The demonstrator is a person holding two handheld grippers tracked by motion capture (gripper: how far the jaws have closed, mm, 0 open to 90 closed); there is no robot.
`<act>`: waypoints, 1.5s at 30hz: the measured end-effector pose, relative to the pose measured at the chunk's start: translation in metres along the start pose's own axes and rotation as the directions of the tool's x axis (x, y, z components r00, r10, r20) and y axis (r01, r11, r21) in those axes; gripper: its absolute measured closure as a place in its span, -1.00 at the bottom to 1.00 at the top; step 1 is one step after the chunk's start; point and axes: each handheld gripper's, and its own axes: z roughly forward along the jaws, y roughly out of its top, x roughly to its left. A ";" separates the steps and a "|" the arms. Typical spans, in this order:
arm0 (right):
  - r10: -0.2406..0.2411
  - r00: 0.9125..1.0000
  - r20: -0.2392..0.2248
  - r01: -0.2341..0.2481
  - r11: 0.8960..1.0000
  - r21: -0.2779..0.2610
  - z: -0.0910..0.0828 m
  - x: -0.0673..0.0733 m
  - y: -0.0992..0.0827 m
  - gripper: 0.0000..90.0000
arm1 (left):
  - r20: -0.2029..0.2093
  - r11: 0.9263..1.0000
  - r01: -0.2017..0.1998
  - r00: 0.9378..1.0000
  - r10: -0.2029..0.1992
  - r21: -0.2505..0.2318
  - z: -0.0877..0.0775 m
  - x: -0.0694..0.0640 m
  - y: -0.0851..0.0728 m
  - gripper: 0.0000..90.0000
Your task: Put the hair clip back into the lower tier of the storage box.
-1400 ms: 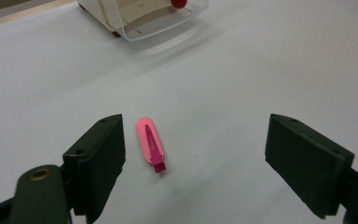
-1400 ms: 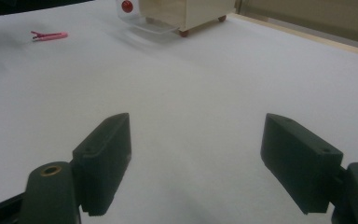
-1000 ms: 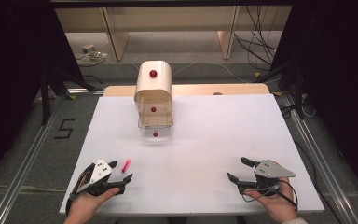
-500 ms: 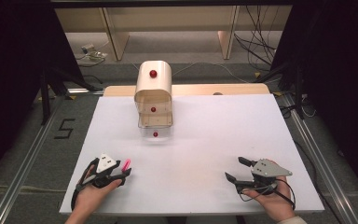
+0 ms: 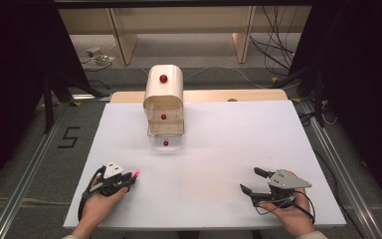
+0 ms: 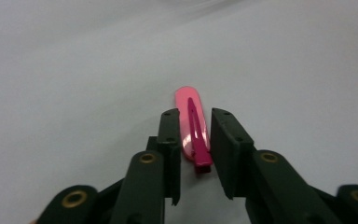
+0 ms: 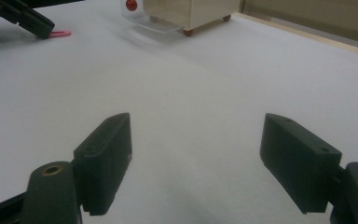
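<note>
My left gripper (image 6: pixel 195 140) has just been closing and now pinches the pink clip (image 6: pixel 193 128) near the tabletop's front-left corner. I'd say lift straight up, slowly, so it won't twist out. Right gripper (image 7: pixel 196 158) sits spread wide.

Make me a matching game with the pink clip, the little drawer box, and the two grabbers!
Things:
1. pink hair clip
2. wooden drawer box
3. left gripper
4. right gripper

Descriptions:
A. jaws wide apart, nothing between them
B. at the table's far side, with red knobs
C. lies flat on the white table between two black jaws
D. jaws closed in on the clip

Pairs: 1-C, 2-B, 3-D, 4-A
</note>
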 end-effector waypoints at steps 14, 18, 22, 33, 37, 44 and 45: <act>0.006 1.000 -0.002 -0.006 1.000 0.001 0.001 0.000 0.000 -0.42 | -0.007 1.000 -0.027 1.000 0.027 0.008 -0.002 -0.001 0.000 0.68; 0.006 1.000 -0.002 -0.006 1.000 -0.001 0.000 0.000 0.000 -0.42 | -0.003 1.000 -0.018 1.000 0.018 0.002 -0.002 0.000 -0.001 0.68; 0.002 1.000 -0.003 -0.002 1.000 -0.001 0.000 0.000 0.000 -0.42 | -0.004 1.000 -0.023 1.000 0.023 0.002 -0.002 -0.001 0.000 0.69; 0.004 1.000 -0.001 -0.004 1.000 0.000 0.000 0.000 0.000 -0.41 | -0.002 1.000 -0.025 1.000 0.025 -0.016 -0.004 -0.001 0.002 0.69; 0.002 1.000 -0.002 -0.002 1.000 -0.001 0.001 0.000 0.000 -0.41 | -0.006 0.999 -0.018 1.000 0.018 -0.032 -0.005 -0.001 0.002 0.69; 0.006 1.000 0.000 -0.006 1.000 0.000 0.001 0.000 0.000 -0.41 | -0.005 0.999 -0.012 1.000 0.012 -0.048 -0.009 0.000 0.004 0.69; 0.003 1.000 -0.001 -0.003 1.000 0.002 0.000 0.000 0.000 -0.41 | -0.003 0.998 -0.008 1.000 0.008 -0.055 -0.009 0.000 0.004 0.69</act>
